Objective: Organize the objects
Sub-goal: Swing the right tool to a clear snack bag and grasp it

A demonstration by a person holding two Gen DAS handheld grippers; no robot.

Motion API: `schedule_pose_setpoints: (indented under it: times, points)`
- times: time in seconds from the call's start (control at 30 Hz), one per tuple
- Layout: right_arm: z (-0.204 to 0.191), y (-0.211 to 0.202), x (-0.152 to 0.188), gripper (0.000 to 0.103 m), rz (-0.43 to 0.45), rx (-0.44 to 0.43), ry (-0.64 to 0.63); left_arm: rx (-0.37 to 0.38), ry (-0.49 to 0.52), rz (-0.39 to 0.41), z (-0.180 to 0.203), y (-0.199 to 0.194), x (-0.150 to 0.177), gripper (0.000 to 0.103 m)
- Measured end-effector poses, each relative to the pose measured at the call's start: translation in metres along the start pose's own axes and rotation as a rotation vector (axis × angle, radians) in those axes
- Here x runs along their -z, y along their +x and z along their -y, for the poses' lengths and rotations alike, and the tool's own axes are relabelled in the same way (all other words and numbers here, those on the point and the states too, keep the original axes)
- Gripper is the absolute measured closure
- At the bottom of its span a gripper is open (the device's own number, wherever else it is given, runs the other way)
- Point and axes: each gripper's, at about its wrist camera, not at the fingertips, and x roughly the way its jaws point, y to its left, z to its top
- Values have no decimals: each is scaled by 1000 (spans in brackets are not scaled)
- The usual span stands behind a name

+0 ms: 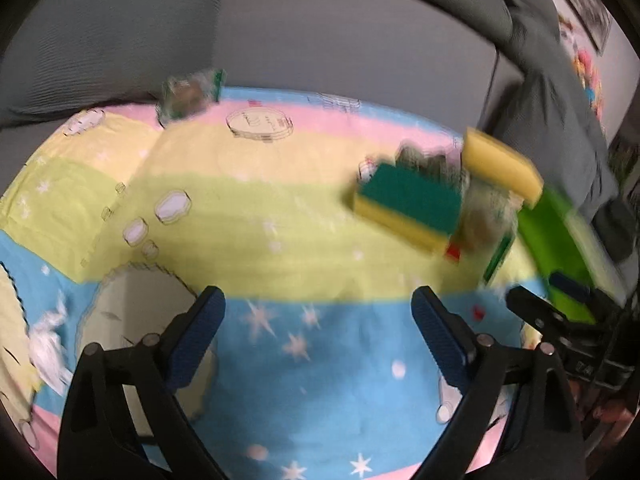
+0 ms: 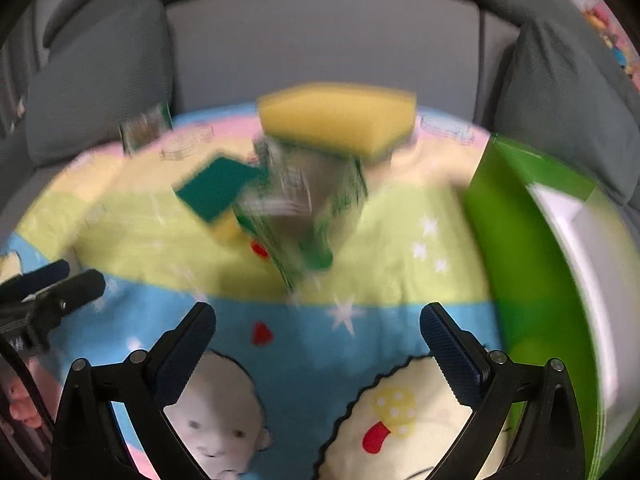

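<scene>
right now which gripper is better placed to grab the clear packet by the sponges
Right. The clear packet lies straight ahead of the open right gripper; from the left gripper it sits off to the side.

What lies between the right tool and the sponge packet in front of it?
Only bare cartoon blanket: the right wrist view shows nothing between the open right tool and the sponge packet.
</scene>
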Motion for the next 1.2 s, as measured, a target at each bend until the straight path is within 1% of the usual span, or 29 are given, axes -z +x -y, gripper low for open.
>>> schedule_pose_setpoints:
  times: [0.07,0.1,0.17,0.2,0.23,0.27,0.3,0.33,0.43,0.47,0.5,0.53,0.57,0.6,0.63,0.67,0.73,0.77,0.8,0.83,0.97,1.07,1.1,1.13,1.17,1.2]
  points:
    - [-11,-15,-26,0,-6,-144,58,10,-29,13,-9,-9,-19,8]
    - [-17,-17,-35,0,-5,-178,66,10,-48,24,-16,-13,-30,8]
    - [-34,-23,-63,0,2,-252,81,-2,-71,40,-26,-18,-46,8]
    - [-46,-22,-83,0,-4,-305,91,-13,-81,50,-34,-20,-54,8]
    - [-54,-20,-92,0,-11,-336,99,-22,-89,58,-40,-22,-58,8]
    - [-66,-13,-111,0,-32,-388,118,-37,-106,68,-49,-24,-61,8]
    - [-72,-5,-122,0,-50,-407,130,-52,-131,74,-60,-24,-64,8]
    - [-84,6,-136,0,-90,-424,153,-60,-153,74,-69,-22,-63,8]
    - [-129,47,-172,1,-161,-430,175,-81,-239,50,-98,-15,-57,8]
    - [-146,63,-183,5,-179,-420,171,-89,-273,33,-109,-11,-56,9]
    - [-153,75,-190,10,-192,-413,173,-97,-298,24,-117,-9,-54,9]
    - [-171,98,-199,11,-225,-415,184,-103,-328,28,-125,-10,-53,9]
    - [-184,115,-202,13,-251,-430,193,-113,-353,44,-133,-13,-51,9]
    - [-193,126,-204,18,-269,-438,201,-138,-366,57,-138,-15,-51,9]
    - [-209,149,-207,21,-294,-441,209,-163,-373,65,-142,-16,-51,9]
    - [-215,161,-210,23,-304,-438,214,-193,-378,73,-147,-16,-53,9]
    - [-234,197,-211,23,-322,-415,244,-233,-390,78,-155,-16,-54,9]
    - [-232,202,-208,23,-325,-423,260,-248,-401,65,-160,-15,-53,9]
    - [-237,214,-210,23,-330,-435,281,-252,-413,52,-164,-13,-53,9]
    - [-244,227,-212,23,-336,-429,298,-247,-422,44,-168,-13,-53,12]
    - [-263,264,-215,23,-344,-330,290,-260,-454,30,-178,-15,-53,13]
    - [-266,281,-214,24,-365,-344,311,-232,-461,27,-177,-17,-53,12]
    - [-266,286,-214,31,-364,-339,323,-219,-463,22,-178,-18,-52,12]
    - [-267,289,-213,33,-360,-346,326,-206,-465,16,-177,-18,-51,12]
    - [-269,291,-212,40,-363,-359,324,-196,-465,10,-176,-16,-52,12]
    - [-270,295,-209,43,-367,-361,311,-187,-462,8,-175,-16,-53,12]
